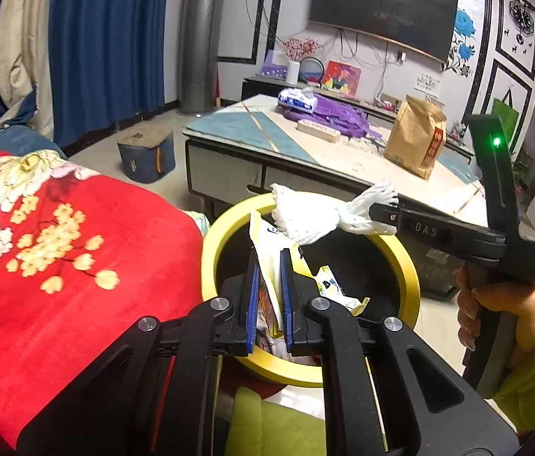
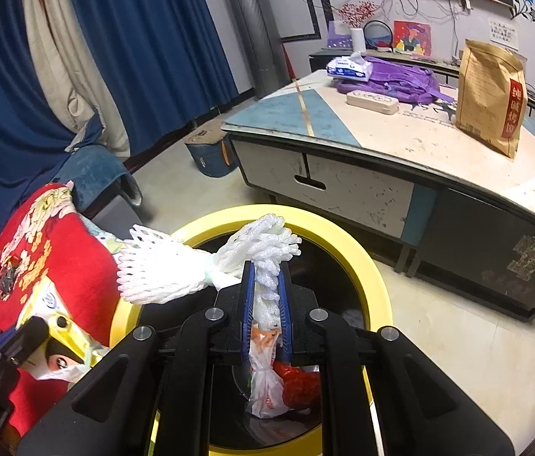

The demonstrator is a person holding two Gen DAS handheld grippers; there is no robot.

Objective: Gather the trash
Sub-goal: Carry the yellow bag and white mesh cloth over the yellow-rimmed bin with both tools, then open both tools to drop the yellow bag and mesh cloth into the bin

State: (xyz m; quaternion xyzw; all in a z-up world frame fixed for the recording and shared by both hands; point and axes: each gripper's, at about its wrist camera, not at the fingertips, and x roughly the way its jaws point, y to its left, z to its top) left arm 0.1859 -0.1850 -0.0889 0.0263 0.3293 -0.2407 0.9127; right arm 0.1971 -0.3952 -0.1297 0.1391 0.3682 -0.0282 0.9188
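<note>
A yellow-rimmed trash bin (image 1: 406, 262) stands on the floor between the sofa and the low table; it also shows in the right wrist view (image 2: 347, 239). My left gripper (image 1: 269, 262) is shut on a yellow snack wrapper (image 1: 263, 243) over the bin's near-left rim. My right gripper (image 2: 267, 271) is shut on a white foam fruit net (image 2: 176, 266) and holds it above the bin; the net (image 1: 305, 216) and right gripper (image 1: 383, 214) show in the left wrist view. Wrappers and a red bag (image 2: 297, 380) lie in the bin.
A red floral blanket (image 1: 58, 266) covers the sofa at left. The low table (image 2: 400, 140) behind the bin bears a brown paper bag (image 2: 489, 95), a purple backpack (image 2: 400, 78) and a tissue pack (image 2: 349, 68). A blue stool (image 1: 147, 155) stands by the curtains.
</note>
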